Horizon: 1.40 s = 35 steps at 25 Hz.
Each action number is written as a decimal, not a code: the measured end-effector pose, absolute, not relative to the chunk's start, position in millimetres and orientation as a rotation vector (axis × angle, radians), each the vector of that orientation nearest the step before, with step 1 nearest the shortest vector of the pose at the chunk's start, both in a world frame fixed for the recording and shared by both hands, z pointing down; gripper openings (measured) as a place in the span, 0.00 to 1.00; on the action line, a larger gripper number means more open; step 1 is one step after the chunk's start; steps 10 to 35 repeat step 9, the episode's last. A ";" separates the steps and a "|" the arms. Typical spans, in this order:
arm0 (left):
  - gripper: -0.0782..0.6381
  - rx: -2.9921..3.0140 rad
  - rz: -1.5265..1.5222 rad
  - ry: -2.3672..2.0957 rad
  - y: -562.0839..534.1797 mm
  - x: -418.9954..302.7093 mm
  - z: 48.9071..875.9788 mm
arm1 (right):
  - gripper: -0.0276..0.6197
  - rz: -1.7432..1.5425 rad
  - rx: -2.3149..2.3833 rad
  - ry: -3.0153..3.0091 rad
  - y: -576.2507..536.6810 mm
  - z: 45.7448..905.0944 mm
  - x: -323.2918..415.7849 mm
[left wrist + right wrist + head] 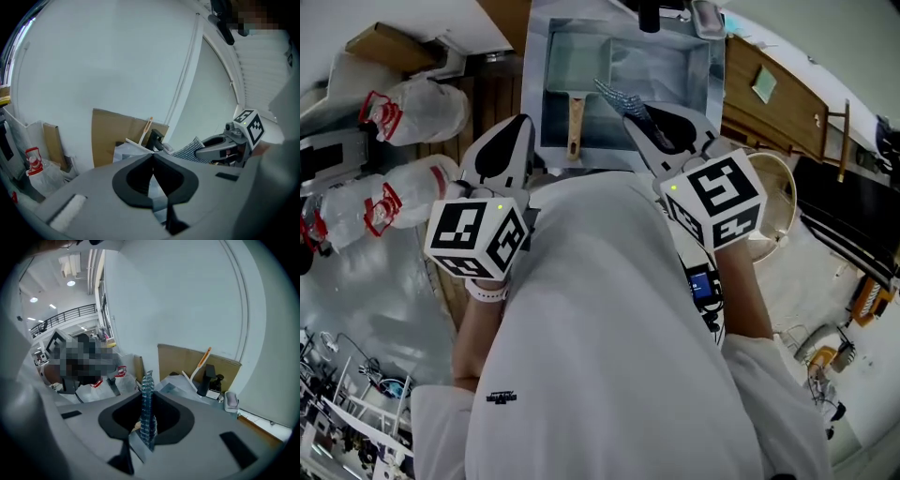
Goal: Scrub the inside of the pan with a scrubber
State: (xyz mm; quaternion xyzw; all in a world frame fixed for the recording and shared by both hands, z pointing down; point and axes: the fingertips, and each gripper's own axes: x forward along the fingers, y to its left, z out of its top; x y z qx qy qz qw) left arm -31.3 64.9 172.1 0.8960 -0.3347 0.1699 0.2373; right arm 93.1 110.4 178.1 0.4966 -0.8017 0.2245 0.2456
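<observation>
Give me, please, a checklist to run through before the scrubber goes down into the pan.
1. Scrubber gripped: ok, the mesh scrubber is clamped in the right gripper.
2. Left gripper free: ok, jaws together on nothing.
3. Pan located: ok, it lies in the sink, wooden handle toward the person.
4. Pan steadied: not ok, neither gripper touches it.
5. Pan's inside facing up: cannot tell.

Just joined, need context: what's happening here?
A person stands at a sink with a gripper in each hand. The right gripper is shut on a mesh scrubber, raised over the sink. The left gripper is shut and empty. The pan lies in the sink, unheld.
</observation>
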 end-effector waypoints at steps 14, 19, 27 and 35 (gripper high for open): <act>0.12 2.463 0.468 -0.885 69.4 -20.3 178.5 | 0.14 0.622 1.415 -2.166 118.8 187.5 103.6; 0.12 2.463 0.468 -0.885 69.4 -20.3 178.5 | 0.14 0.622 1.415 -2.166 118.8 187.5 103.6; 0.12 2.463 0.468 -0.885 69.4 -20.3 178.5 | 0.14 0.622 1.415 -2.166 118.8 187.5 103.6; 0.12 2.463 0.468 -0.885 69.4 -20.3 178.5 | 0.14 0.622 1.415 -2.166 118.8 187.5 103.6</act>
